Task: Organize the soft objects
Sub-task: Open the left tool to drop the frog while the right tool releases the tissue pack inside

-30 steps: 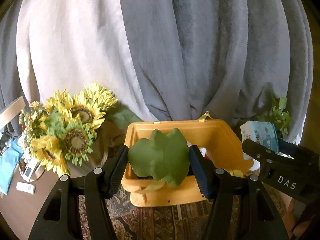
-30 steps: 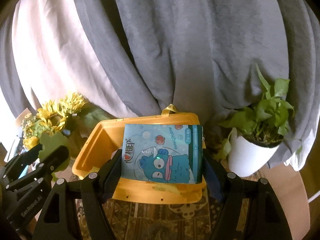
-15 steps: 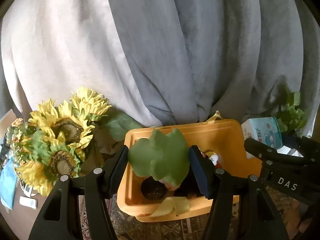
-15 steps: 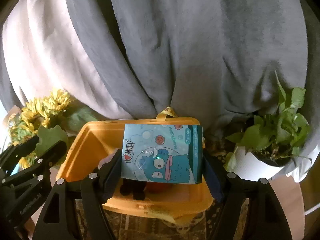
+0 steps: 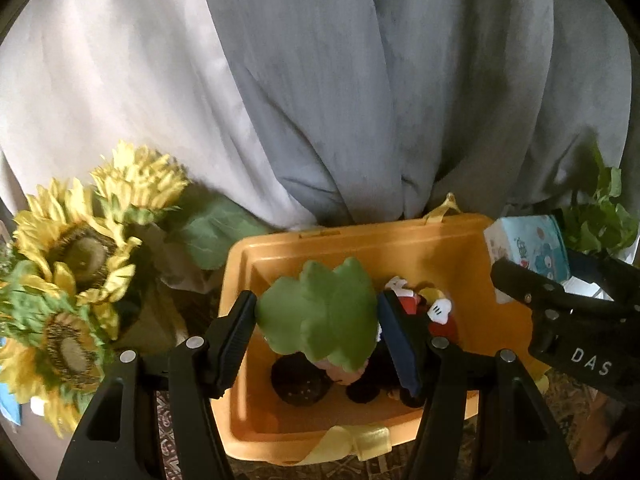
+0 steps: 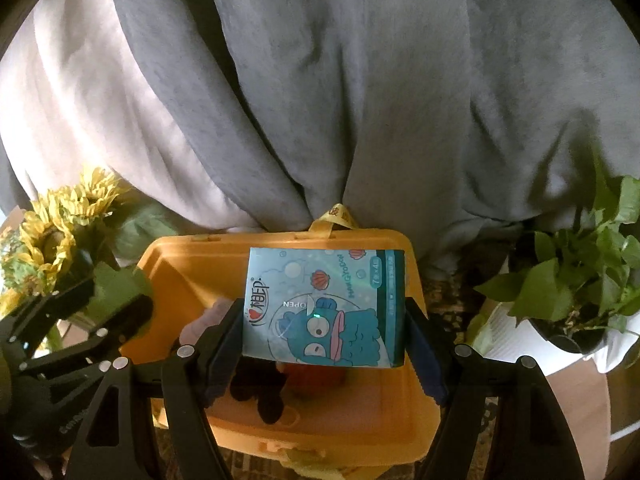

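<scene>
My left gripper [image 5: 318, 318] is shut on a green soft toy [image 5: 320, 312] and holds it above the open orange bin [image 5: 360, 236]. A red, black and white plush [image 5: 428, 304] lies inside the bin. My right gripper [image 6: 324, 320] is shut on a blue cartoon tissue pack [image 6: 324, 304], held over the same bin [image 6: 192, 256]. The right gripper and its tissue pack [image 5: 528, 248] also show at the right of the left wrist view. The left gripper [image 6: 92, 320] shows at the left of the right wrist view.
A sunflower bouquet [image 5: 76, 256] stands left of the bin. A potted green plant [image 6: 580, 280] in a white pot stands right of it. Grey and white draped fabric [image 5: 320, 100] hangs behind. A patterned rug [image 5: 168, 420] lies under the bin.
Both grippers have moved forward and over the bin with their objects still held. The bin's inside and the plush in it now show.
</scene>
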`<state>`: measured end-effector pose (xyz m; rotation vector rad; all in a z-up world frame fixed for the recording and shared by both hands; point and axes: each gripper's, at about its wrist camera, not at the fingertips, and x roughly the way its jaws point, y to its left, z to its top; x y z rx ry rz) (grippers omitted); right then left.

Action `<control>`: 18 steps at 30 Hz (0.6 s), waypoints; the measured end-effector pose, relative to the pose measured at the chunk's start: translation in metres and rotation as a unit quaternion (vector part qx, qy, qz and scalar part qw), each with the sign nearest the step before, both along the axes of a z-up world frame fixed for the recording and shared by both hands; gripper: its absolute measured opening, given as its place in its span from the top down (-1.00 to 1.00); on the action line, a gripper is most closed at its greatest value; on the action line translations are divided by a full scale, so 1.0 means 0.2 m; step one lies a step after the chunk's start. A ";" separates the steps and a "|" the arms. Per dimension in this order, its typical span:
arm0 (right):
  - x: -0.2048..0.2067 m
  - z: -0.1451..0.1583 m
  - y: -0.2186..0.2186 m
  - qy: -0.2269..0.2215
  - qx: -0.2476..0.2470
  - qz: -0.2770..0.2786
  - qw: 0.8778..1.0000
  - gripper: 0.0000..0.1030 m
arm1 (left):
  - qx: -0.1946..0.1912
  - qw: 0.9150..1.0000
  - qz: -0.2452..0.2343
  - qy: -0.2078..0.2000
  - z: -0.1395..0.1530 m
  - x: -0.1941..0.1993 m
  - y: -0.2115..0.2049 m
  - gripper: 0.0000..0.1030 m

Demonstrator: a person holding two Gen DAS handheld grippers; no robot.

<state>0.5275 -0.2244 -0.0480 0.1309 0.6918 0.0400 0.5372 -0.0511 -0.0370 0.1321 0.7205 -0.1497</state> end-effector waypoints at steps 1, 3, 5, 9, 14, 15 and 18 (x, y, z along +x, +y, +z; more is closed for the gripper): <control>0.01 0.00 0.00 0.003 0.000 0.001 1.000 -0.47 | -0.001 1.000 -0.001 0.004 -0.01 0.01 0.00 -0.34; 0.03 -0.02 -0.01 0.013 0.001 -0.001 1.000 -0.58 | 0.000 1.000 -0.004 0.009 -0.03 0.03 -0.01 -0.52; 0.03 -0.02 -0.03 0.014 0.011 -0.003 1.000 -0.60 | 0.005 1.000 -0.001 0.008 -0.04 0.04 -0.01 -0.55; 0.01 -0.02 -0.04 0.013 0.013 -0.007 1.000 -0.60 | 0.009 1.000 0.005 -0.001 -0.03 0.02 -0.01 -0.56; -0.04 0.00 -0.04 0.005 0.011 -0.007 1.000 -0.60 | 0.007 1.000 0.010 -0.008 -0.01 -0.02 -0.01 -0.56; -0.05 0.01 -0.04 0.003 0.012 -0.008 1.000 -0.60 | 0.006 1.000 0.012 -0.011 0.00 -0.04 -0.01 -0.56; -0.11 0.03 -0.04 -0.003 0.012 -0.008 1.000 -0.60 | 0.001 1.000 0.015 -0.019 0.03 -0.09 -0.01 -0.56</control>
